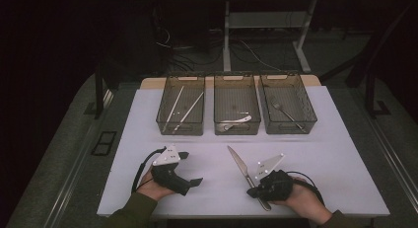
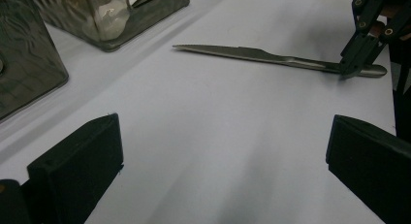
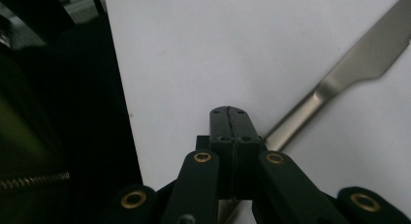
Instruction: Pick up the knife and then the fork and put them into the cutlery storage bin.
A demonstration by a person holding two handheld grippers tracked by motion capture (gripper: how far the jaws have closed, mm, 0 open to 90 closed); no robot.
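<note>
From above we see the table knife (image 1: pixel 240 165) lying before the middle bin (image 1: pixel 236 111). The left gripper (image 2: pixel 223 170) gapes wide, well apart from it. The right gripper (image 3: pixel 229 118) is clamped together (knife handle passing beneath).

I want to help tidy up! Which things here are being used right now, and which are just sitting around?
In use:
- table knife, lying on the white table
- right hand-held gripper, shut, at the knife's handle
- left hand-held gripper, open, waiting

Just sitting:
- left bin with chopsticks
- middle bin with spoon
- right bin with fork
</note>
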